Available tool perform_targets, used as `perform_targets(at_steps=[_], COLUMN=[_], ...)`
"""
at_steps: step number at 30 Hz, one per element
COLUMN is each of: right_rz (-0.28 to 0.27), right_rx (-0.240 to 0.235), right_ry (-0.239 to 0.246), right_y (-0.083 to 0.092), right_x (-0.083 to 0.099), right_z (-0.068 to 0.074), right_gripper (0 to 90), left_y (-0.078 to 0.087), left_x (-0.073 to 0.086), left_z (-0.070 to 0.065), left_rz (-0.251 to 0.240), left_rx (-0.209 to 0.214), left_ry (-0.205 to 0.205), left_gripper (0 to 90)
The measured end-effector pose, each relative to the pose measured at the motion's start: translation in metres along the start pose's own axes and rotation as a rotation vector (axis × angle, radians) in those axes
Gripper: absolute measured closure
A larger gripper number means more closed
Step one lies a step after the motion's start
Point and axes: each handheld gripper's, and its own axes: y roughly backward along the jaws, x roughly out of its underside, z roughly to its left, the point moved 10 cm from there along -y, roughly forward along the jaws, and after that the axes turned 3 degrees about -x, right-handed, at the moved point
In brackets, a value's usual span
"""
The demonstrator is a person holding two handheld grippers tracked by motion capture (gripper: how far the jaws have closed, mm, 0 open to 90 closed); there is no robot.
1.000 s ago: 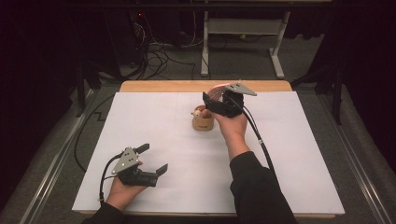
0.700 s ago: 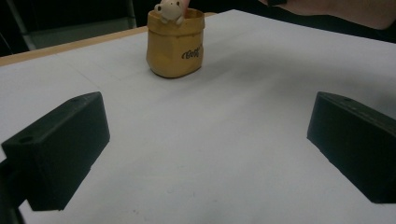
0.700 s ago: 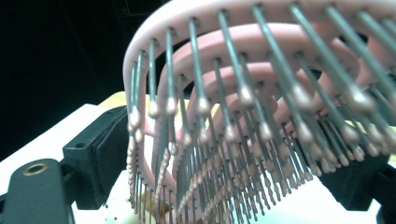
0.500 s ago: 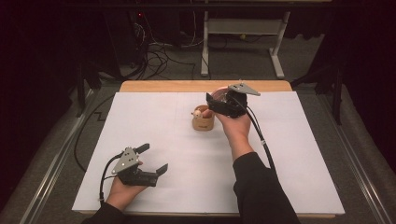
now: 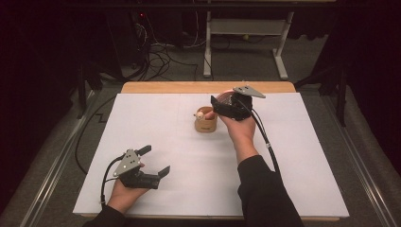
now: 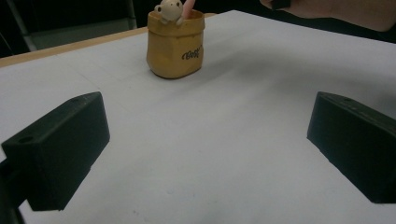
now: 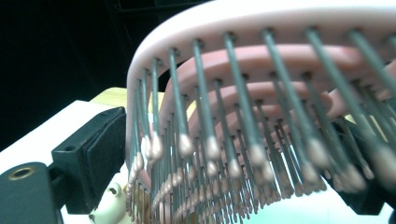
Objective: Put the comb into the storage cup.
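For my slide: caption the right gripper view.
Pink brush between the right claw pads, bristles toward the camera.

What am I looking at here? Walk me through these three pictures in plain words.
There is no robot here. A person sits at a table covered in a white sheet and holds a hand-held two-jaw gripper in each hand.

The high view looks down from above the person's side. The other two pictures come from cameras that ride on the grippers and look along their black jaws.

On the sheet stands a tan cup with a small toy figure peeking out of it.

The left gripper rests near the table's front edge, open and empty.

The right gripper is by the cup, with the head of a pink hairbrush between its jaws. They have just been opening. I cannot tell whether the pads press on the brush.
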Motion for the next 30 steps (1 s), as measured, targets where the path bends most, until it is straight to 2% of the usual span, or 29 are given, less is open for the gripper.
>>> perform_targets(at_steps=[30], right_rz=[0.018], right_rx=[0.01], right_ry=[-0.006], right_y=[0.004], right_x=[0.012], right_z=[-0.011], right_gripper=[5.6], left_y=[-0.001], left_x=[0.0], left_z=[0.0], left_rz=[0.002], left_rx=[0.002], left_ry=[0.002], left_gripper=[0.0])
